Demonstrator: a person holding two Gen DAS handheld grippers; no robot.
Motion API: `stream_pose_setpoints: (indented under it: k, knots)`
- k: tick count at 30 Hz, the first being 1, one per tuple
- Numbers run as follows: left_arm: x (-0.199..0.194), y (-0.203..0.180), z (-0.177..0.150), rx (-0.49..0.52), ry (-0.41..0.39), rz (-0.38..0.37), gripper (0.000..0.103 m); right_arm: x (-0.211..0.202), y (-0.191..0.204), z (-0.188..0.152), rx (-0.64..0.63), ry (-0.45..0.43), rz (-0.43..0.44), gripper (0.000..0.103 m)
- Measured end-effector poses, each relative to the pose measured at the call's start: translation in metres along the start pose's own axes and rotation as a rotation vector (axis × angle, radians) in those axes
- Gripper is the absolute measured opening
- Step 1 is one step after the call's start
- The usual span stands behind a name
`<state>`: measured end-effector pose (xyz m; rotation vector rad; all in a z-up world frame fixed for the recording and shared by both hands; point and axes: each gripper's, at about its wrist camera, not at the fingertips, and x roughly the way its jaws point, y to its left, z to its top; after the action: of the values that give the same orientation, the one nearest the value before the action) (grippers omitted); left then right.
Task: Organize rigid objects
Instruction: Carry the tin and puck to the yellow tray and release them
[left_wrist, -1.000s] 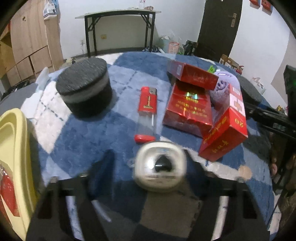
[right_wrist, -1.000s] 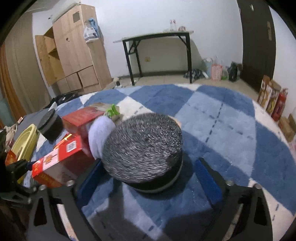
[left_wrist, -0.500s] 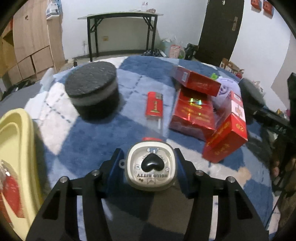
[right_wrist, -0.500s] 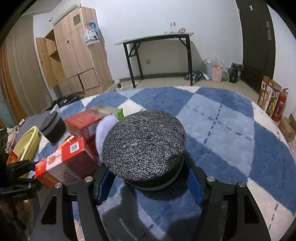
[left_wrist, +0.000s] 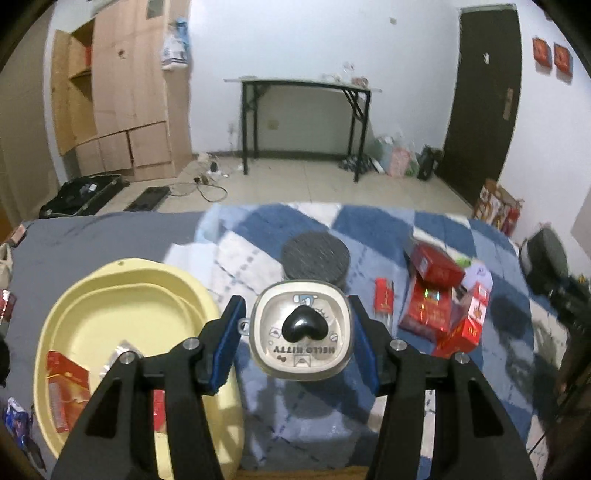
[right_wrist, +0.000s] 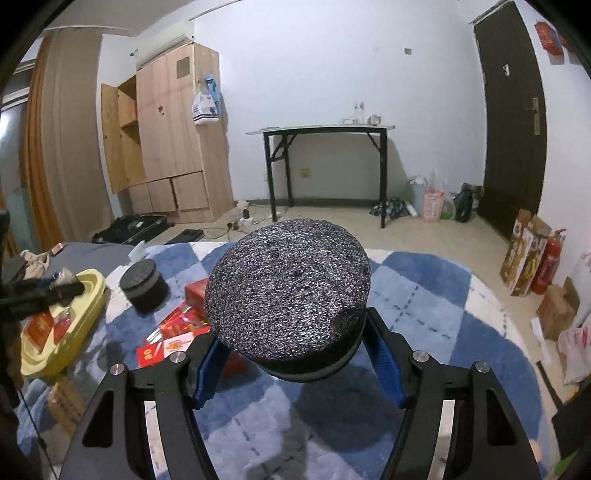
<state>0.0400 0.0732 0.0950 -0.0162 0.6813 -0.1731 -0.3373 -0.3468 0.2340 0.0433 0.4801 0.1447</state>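
Note:
My left gripper (left_wrist: 297, 339) is shut on a small white Hello Kitty box (left_wrist: 300, 334) with a black heart on its lid, held above the blue checked rug beside the yellow basin (left_wrist: 122, 295). My right gripper (right_wrist: 295, 354) is shut on a round black foam puck (right_wrist: 288, 299), lifted above the rug. A second black puck (left_wrist: 314, 258) sits on the rug; it also shows in the right wrist view (right_wrist: 143, 282). A red lighter (left_wrist: 384, 297) and red cartons (left_wrist: 439, 295) lie to its right.
The yellow basin holds red packets (left_wrist: 66, 384); it also shows in the right wrist view (right_wrist: 62, 321). The blue and white rug (right_wrist: 424, 314) covers the surface. A black folding table (right_wrist: 325, 162), a wooden cupboard (right_wrist: 166, 140) and a dark door (right_wrist: 513, 129) stand behind.
My left gripper closed on the Hello Kitty box, lifted it and swung left toward the basin. My right gripper closed on the black puck and raised it off the rug.

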Motion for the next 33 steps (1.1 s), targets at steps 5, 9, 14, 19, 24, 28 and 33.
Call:
stream_pose_setpoints:
  k: [5, 9, 14, 19, 24, 28, 33]
  knots:
    - [0.002, -0.003, -0.001, -0.019, -0.007, -0.030, 0.056, 0.014, -0.010, -0.015, 0.010, 0.059, -0.021, 0.068]
    - [0.006, -0.009, -0.001, -0.006, 0.001, -0.041, 0.057, 0.030, -0.021, -0.024, 0.046, 0.117, -0.026, 0.068]
    - [0.009, -0.008, -0.002, -0.008, 0.009, -0.039, 0.057, 0.032, -0.041, -0.018, 0.106, 0.115, -0.013, 0.068]
    - [0.007, -0.004, -0.002, -0.019, 0.001, -0.030, 0.057, -0.009, -0.051, 0.003, 0.139, -0.027, -0.018, 0.068]
    - [0.009, -0.006, -0.003, -0.003, 0.013, -0.018, 0.057, -0.027, -0.059, 0.006, 0.178, -0.057, 0.032, 0.068]
    - [0.007, 0.000, -0.001, -0.029, 0.021, 0.028, 0.057, -0.035, -0.036, 0.007, 0.113, -0.058, 0.070, 0.068]
    - [-0.005, 0.038, -0.002, -0.083, 0.029, 0.135, 0.057, -0.037, 0.018, 0.010, 0.004, -0.030, 0.193, 0.068]
